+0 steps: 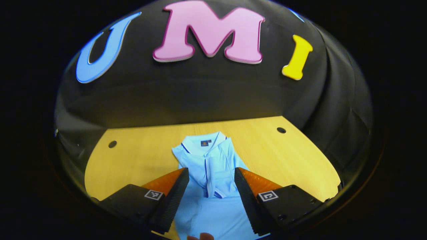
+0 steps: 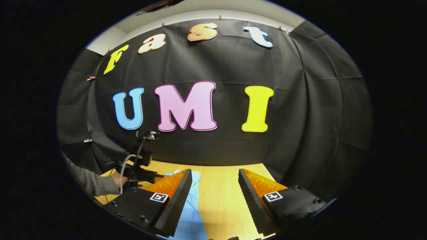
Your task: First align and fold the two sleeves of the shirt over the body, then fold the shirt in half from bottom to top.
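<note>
Left hand-held gripper (image 1: 211,173) wide open (holding nothing), above shirt (image 1: 206,156)

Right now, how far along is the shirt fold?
Done: both sleeves lie folded over the shirt body, meeting at the middle. In hand: nothing; the left tool hangs open above it, the right tool open over the table. Left: the bottom-to-top fold.

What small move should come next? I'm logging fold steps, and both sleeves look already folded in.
Probably lower the left claw, open above the shirt, toward its near hem. Both sleeves already lie over the body on the table, so the bottom-to-top fold remains.
</note>
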`<state>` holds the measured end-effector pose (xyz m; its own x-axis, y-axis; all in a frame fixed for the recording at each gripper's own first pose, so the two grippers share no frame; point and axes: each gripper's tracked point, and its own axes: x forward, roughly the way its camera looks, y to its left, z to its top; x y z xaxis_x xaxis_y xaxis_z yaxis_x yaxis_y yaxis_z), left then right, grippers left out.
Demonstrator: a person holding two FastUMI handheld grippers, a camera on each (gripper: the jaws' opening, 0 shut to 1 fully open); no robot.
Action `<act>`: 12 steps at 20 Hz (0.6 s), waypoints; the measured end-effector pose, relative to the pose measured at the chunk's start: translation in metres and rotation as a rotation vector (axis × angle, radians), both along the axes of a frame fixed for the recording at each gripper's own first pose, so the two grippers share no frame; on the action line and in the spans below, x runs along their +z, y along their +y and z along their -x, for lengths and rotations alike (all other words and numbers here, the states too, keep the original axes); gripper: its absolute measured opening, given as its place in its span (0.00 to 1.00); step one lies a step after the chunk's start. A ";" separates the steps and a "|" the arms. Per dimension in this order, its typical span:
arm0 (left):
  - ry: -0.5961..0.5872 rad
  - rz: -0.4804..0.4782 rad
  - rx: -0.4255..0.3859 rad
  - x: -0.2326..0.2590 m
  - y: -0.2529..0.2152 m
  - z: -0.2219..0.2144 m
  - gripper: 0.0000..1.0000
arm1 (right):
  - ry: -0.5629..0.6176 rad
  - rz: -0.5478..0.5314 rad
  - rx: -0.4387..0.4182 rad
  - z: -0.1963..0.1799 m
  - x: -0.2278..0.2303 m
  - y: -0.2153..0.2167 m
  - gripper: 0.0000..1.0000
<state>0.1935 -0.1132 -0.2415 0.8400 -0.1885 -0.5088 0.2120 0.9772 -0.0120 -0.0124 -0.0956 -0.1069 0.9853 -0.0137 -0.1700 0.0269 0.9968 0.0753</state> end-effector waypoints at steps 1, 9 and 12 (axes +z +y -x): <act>-0.032 0.005 0.004 0.020 0.008 0.021 0.88 | 0.005 0.001 0.009 0.003 -0.001 0.005 0.88; -0.014 -0.015 0.073 0.041 0.090 0.211 0.88 | 0.148 0.044 0.068 0.053 -0.043 0.029 0.88; 0.148 -0.017 0.040 -0.023 0.095 0.271 0.89 | 0.283 0.076 0.088 0.088 -0.096 0.029 0.88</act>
